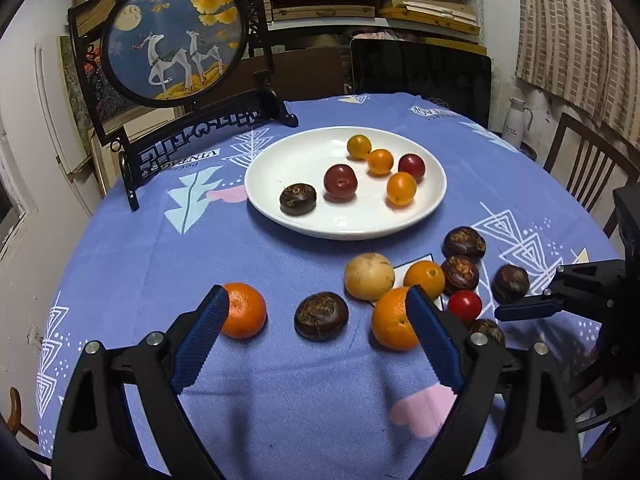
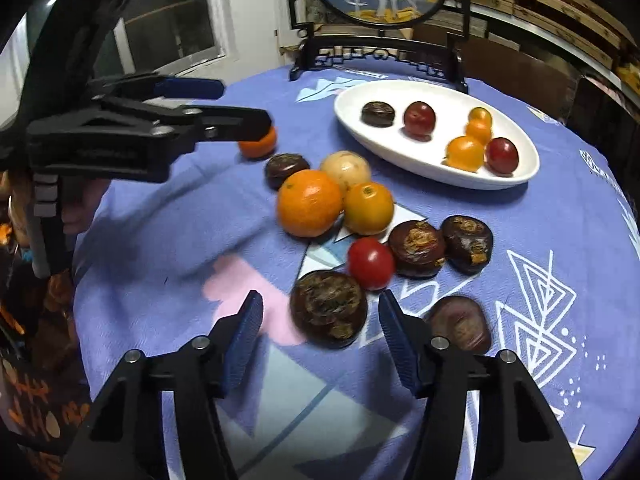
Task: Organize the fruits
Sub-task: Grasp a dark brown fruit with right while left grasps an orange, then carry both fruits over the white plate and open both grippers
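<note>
I'd call this roughly a third done, judging by what sits where. The bench [image 1: 140, 248] with its blue cloth carries everything, and the white plate [image 1: 264, 168] toward the far edge already holds 6 pieces: 1 dark water chestnut [image 1: 298, 199], 2 red plums and 3 small orange fruits.

Still loose on the cloth near my edge, I count 10: the big orange [image 2: 309, 204] in the middle of the pile, a pale round fruit [image 1: 369, 276] and a smaller orange one [image 2: 368, 208] touching it, a mandarin [image 1: 243, 310] off alone toward the left edge, 5 dark chestnuts, and 1 little red tomato [image 2: 370, 262].

My left tool [image 1: 318, 304] is spread wide and has hold of nothing; a lone chestnut [image 1: 321, 315] lies between its fingers, with the mandarin and big orange right by the tips. My right tool [image 2: 320, 312] is also wide apart and empty, lined up on the nearest chestnut [image 2: 329, 307], which looks like the next pick on that side. The picture there is a bit smeared.
</note>
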`<state>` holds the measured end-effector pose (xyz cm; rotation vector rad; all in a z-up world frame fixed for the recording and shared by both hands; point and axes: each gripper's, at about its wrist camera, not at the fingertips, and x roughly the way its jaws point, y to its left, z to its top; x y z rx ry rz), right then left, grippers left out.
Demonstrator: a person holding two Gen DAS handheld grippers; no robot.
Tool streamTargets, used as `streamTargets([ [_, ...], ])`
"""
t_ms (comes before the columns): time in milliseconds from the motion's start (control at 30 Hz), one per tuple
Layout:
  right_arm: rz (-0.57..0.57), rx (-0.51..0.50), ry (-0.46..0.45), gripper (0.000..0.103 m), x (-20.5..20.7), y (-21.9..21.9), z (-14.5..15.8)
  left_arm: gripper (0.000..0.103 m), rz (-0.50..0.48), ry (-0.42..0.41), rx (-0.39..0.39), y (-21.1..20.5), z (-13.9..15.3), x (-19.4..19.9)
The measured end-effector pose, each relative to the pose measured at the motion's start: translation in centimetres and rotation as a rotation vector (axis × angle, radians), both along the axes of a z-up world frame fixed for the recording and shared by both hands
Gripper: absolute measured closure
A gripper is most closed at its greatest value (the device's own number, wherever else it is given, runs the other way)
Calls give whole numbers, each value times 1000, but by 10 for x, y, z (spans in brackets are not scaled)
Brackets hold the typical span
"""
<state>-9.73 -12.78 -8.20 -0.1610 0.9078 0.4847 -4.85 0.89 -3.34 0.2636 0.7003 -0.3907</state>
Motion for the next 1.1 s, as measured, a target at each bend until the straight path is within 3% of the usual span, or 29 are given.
streamTargets([
  [100, -35, -1, 28, 46, 10, -3, -11, 16, -12, 17, 18, -7, -6, 0],
  [167, -24, 24, 29, 59, 13, -3, -9, 16, -35, 31, 32, -16, -11, -3],
  [333, -9, 42, -5, 60, 3, -12, 2, 16, -95, 52, 71, -38, -24, -7],
  [467, -67, 68, -15, 60, -5, -40, 13, 17, -131, 62, 93, -54, -32, -5],
  [600, -111, 90, -12, 59, -8, -59, 14, 42, -136, 120, 113, -61, -45, 8],
  [700, -123, 101, -5, 59, -8, -65, 10, 49, -128, 161, 108, -61, -52, 16],
  [733, -124, 103, -4, 59, -7, -65, 9, 56, -131, 167, 97, -61, -52, 16],
  [900, -115, 105, -24, 59, -8, -64, 12, 58, -125, 130, 70, -56, -40, 11],
  [1100, -110, 102, -101, 59, 1, -62, 40, 58, -75, 12, 8, -43, 7, 10],
])
